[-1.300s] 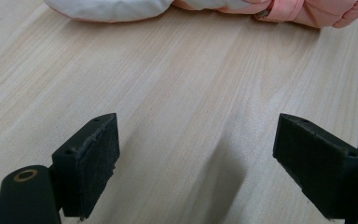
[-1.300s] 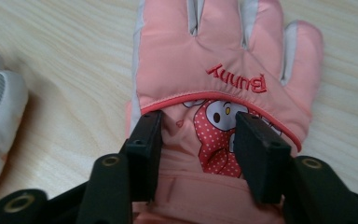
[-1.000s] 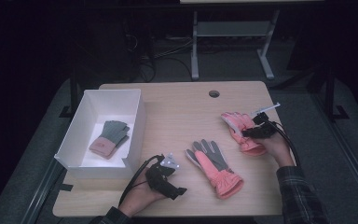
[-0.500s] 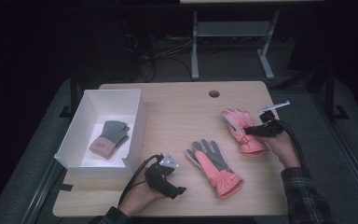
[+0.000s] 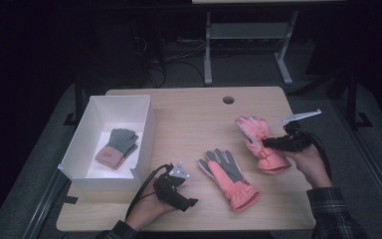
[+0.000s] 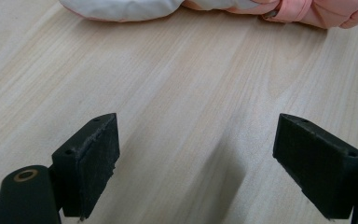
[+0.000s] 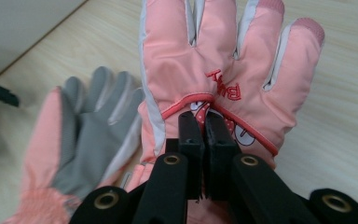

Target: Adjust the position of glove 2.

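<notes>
the right gripper (image 5: 271, 143) pinches the pink glove (image 5: 256, 141) at its back, fingers (image 7: 191, 135) closed on a fold of fabric; the glove's cuff is hidden behind the fingers in the right gripper view. the left gripper (image 5: 191, 203) rests on the surface (image 5: 189, 119), fingers (image 6: 91, 158) wide, holding nothing. a second glove (image 5: 229, 177) lies palm up between them, cut off and blurred in the right gripper view.

**Hand-held grippers and sleeves**

Left gripper (image 5: 188, 202): black body, grey three-cornered plate on top, black cable looping from its rear; jaws are flat black blocks with small screw holes, a brass-ringed pivot beside them. Right gripper (image 5: 267, 143): black, brass-ringed pivots behind its jaws, pale plate above. Plaid sleeve (image 5: 333, 209) behind it.
</notes>
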Motion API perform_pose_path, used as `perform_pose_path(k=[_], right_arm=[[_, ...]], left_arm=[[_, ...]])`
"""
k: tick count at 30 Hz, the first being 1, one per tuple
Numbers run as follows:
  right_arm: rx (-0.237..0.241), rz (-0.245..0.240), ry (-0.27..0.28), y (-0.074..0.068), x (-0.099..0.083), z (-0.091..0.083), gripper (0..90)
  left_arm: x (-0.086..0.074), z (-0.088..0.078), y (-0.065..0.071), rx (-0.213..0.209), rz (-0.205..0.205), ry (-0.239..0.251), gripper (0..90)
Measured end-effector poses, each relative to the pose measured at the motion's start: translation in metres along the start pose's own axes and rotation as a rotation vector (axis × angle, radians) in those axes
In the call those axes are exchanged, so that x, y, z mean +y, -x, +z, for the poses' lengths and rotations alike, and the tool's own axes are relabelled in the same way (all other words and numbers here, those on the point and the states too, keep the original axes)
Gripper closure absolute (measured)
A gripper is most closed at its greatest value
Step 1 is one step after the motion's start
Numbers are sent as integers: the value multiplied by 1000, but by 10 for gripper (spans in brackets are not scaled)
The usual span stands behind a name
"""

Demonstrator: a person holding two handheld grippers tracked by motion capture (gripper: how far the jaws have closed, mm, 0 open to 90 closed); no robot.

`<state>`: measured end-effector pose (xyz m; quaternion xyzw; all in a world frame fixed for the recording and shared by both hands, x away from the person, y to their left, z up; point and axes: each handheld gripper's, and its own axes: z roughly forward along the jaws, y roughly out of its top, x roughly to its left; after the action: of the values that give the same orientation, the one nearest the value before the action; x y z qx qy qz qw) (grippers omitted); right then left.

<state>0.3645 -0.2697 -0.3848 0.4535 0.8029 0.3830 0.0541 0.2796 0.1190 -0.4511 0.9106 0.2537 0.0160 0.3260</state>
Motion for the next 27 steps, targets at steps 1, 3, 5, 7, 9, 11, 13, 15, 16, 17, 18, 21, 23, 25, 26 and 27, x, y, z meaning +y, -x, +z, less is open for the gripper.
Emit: perform_pose_path(k=[1,3,5,7,9,11,13,15,16,17,18,21,23,25,26,27], right_arm=[[8,-3,-4,-5,-1,-1,876],[15,-10,-9,-15,-2,-4,876],[24,-18,-9,-25,-3,-7,876],[36,-29,-3,-35,-3,-9,876],[53,-37,-5,-46,-4,-12,876],[66,-48,-5,-54,-5,-13,876],[82,-48,-13,-63,-6,-13,876],[96,-59,-20,-70,-7,-11,876],[104,-64,-24,-72,-8,-10,876],[106,-65,-28,-74,-9,-9,876],[112,-61,-37,-79,-10,-8,876],[123,-77,-47,-88,-12,-4,875],[128,-95,-52,-92,-12,-1,875],[131,-95,-59,-95,-12,3,875],[133,-91,-63,-98,-12,6,875],[133,-96,-69,-99,-12,7,875]], left_arm=[[0,0,0,2,3,1,140],[0,-1,0,2,-1,4,140],[0,-1,0,3,-2,7,140],[0,0,2,5,-11,17,140],[0,0,1,7,-4,12,140],[0,-1,1,4,-2,6,141],[0,0,1,4,-13,16,141],[0,0,0,3,-14,17,140],[0,0,0,3,-14,17,140],[0,0,1,3,-14,17,140],[0,0,1,3,-14,18,140],[0,1,1,2,-9,7,140],[0,1,1,5,-1,2,140],[0,1,1,3,-1,5,140],[0,1,1,2,-1,5,140],[0,1,1,1,-2,5,141]])
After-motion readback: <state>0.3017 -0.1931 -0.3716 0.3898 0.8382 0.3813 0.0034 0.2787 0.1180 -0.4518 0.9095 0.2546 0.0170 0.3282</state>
